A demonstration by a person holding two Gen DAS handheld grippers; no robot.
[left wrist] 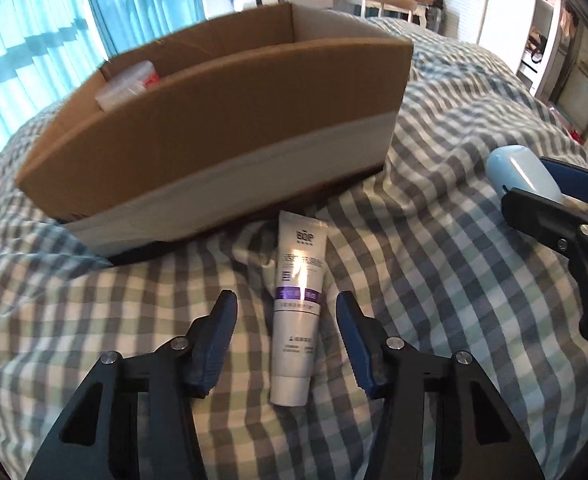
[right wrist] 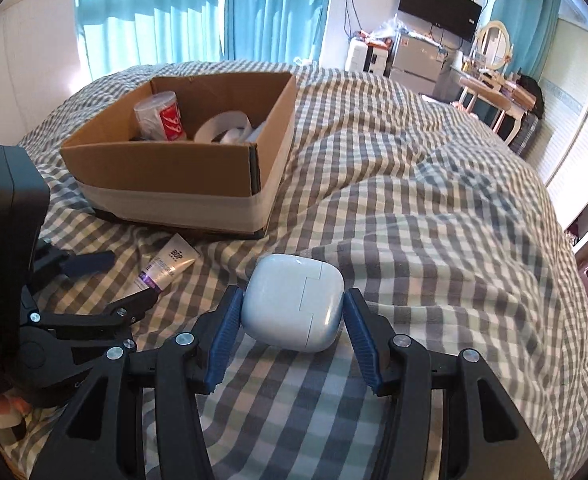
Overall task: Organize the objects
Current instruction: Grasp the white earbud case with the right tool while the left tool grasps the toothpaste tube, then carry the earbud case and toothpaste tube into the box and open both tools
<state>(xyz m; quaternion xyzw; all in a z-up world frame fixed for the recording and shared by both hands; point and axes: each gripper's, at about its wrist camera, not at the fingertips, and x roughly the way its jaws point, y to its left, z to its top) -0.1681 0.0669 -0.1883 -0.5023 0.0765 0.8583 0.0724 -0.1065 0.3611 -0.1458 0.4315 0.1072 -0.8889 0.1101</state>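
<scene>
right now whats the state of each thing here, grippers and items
left gripper: open, fingers either side of the tube, not touching it
right gripper: open, fingers around the earbud case
tube: lying flat on the bedspread, cap toward the camera
earbud case: lid closed, resting on the bedspread
cardboard box: open top, already holding some items
bedspread: rumpled

Checked bedspread (right wrist: 413, 208) carrying cardboard box (right wrist: 166, 172), white tube (left wrist: 297, 312), pale blue case (right wrist: 294, 304).
</scene>
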